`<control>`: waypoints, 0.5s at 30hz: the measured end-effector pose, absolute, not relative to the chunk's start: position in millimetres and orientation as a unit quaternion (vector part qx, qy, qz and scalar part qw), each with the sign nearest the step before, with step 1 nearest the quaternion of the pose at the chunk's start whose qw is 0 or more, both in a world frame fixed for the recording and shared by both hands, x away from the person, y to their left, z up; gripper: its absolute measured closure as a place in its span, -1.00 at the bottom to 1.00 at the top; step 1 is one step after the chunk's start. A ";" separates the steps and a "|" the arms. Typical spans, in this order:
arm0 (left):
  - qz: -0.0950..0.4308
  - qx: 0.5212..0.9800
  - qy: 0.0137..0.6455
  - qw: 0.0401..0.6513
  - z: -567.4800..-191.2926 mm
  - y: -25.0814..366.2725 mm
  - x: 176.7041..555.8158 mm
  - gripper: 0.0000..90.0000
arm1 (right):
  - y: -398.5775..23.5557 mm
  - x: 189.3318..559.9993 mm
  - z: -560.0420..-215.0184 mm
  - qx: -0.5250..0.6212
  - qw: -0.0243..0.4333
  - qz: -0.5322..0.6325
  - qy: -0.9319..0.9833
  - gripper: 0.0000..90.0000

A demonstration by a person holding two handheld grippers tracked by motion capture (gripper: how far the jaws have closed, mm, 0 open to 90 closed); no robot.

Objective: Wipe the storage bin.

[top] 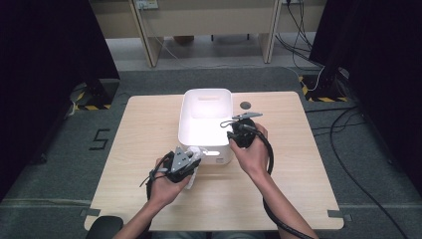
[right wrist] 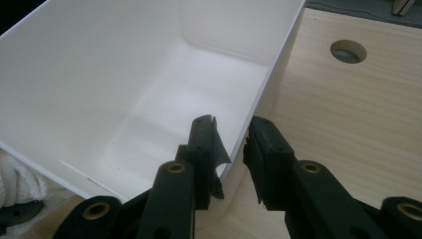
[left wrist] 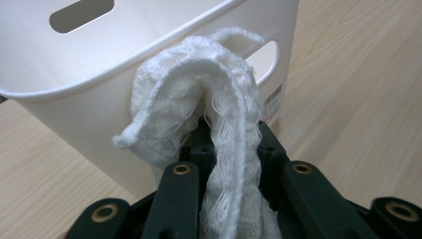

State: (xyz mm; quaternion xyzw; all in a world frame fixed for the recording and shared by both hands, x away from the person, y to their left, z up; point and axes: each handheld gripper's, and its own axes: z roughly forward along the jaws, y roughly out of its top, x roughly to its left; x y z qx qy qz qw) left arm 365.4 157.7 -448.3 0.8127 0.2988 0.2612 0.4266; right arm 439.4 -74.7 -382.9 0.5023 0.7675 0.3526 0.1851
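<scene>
A white plastic bin (top: 206, 93) stands in the middle of the wooden table (top: 144, 129). My left gripper (top: 193, 155) is shut on a white knitted cloth (top: 192, 178) just in front of the bin's near left corner. In the left gripper view the cloth (left wrist: 199, 84) bulges out above the jaws of the left gripper (left wrist: 229, 147), level with the bin's rim (left wrist: 74, 87). My right gripper (right wrist: 231, 144) straddles the bin's right wall (right wrist: 271, 79), one jaw inside and one outside, closed on it. From above, the right gripper (top: 234, 132) sits at that wall. The bin's inside looks bare.
A round hole (top: 245, 105) lies in the table right of the bin, also seen in the right gripper view as the hole (right wrist: 348, 51). Cables (top: 343, 149) trail over the grey floor at the right. Desk legs (top: 149, 45) stand beyond the table.
</scene>
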 end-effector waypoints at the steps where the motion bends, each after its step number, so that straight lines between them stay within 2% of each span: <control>1: 0.261 0.813 0.299 0.425 -448.0 157.1 365.4 0.69 | -74.7 439.3 -382.9 0.502 0.185 0.353 0.767 0.62; 15: 0.258 0.818 0.291 0.424 -447.0 147.4 368.5 0.69 | -74.7 439.2 -383.1 0.503 0.186 0.354 0.766 0.62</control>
